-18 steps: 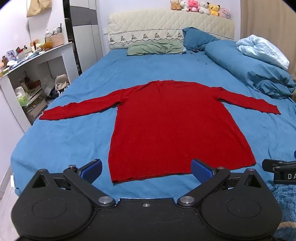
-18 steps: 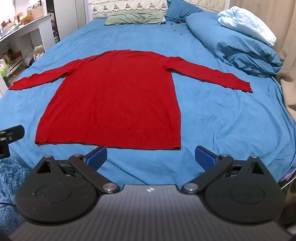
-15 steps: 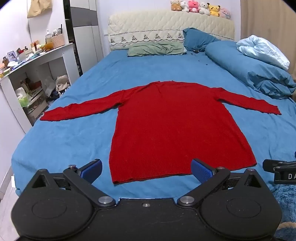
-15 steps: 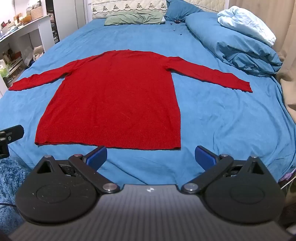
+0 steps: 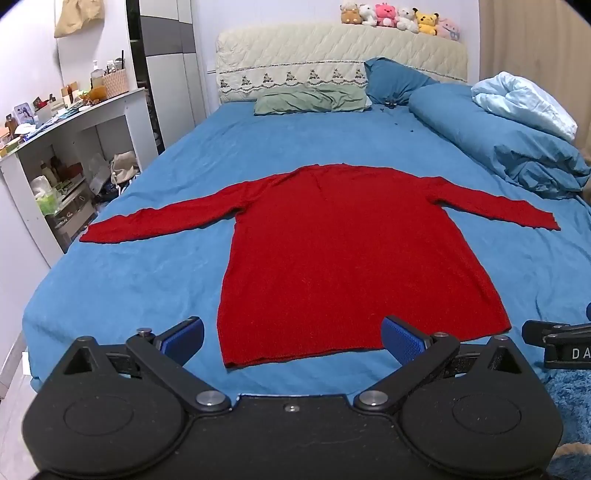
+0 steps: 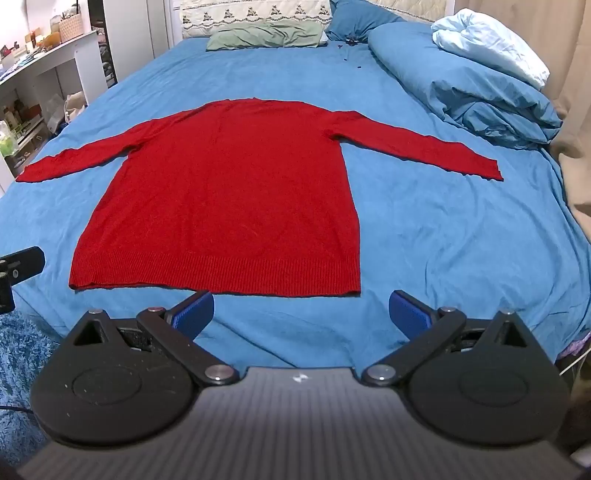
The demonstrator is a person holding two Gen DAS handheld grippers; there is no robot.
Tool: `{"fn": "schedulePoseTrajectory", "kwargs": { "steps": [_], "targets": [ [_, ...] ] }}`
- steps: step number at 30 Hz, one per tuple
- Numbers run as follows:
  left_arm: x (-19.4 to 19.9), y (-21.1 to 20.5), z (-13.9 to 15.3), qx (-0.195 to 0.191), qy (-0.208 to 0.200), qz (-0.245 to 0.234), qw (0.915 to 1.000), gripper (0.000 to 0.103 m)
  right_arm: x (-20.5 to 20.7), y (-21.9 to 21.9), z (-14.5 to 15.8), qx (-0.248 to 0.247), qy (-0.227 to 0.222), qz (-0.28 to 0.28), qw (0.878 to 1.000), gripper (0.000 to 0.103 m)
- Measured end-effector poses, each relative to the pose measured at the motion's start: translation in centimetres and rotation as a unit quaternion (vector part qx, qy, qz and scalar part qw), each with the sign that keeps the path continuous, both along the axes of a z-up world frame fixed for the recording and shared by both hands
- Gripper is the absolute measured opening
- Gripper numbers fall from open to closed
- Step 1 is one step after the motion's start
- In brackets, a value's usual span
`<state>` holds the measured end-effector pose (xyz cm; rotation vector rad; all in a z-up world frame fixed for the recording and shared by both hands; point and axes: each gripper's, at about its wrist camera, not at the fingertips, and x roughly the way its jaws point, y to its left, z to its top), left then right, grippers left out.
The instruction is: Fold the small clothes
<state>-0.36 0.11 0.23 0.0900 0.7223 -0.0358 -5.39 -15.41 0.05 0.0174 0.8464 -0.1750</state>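
A red sweater (image 5: 343, 254) lies flat on the blue bed (image 5: 155, 266), filling the middle of both views. Its two sleeves stretch out toward the left and right edges of the frame, and its ribbed hem (image 6: 221, 277) runs across the lower middle of the right wrist view, nearest the cameras. The neck points toward the top of the frame, where a green pillow (image 5: 310, 99) rests against the cream headboard (image 5: 340, 51).

The left tongs (image 5: 291, 338) sit at the bottom of the left wrist view, spread wide apart with nothing between the blue pads (image 5: 183, 338). The lower left corner of the hem shows between them, but whether they touch the cloth cannot be told. The right tongs (image 6: 303, 312) are likewise spread wide and empty at the bottom of their view, with the hem just above the pads and bare sheet between them.

A rolled blue duvet (image 5: 498, 147) with a pale blue blanket (image 5: 524, 99) on top occupies the upper right. A row of stuffed toys (image 5: 399, 16) lines the top of the headboard. At the left edge stands a white bench (image 5: 74, 125) crowded with small items. A fluffy blue rug (image 6: 18, 369) shows in the lower left corner of the right wrist view.
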Motion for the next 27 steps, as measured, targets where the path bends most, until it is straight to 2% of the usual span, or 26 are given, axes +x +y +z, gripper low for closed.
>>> {"fn": "schedulePoseTrajectory", "kwargs": {
  "steps": [27],
  "targets": [
    [0.14, -0.03, 0.12, -0.001, 0.002, -0.001, 1.0, 0.103, -0.04, 0.17, -0.06, 0.002, -0.001, -0.002, 1.0, 0.103]
  ]
}}
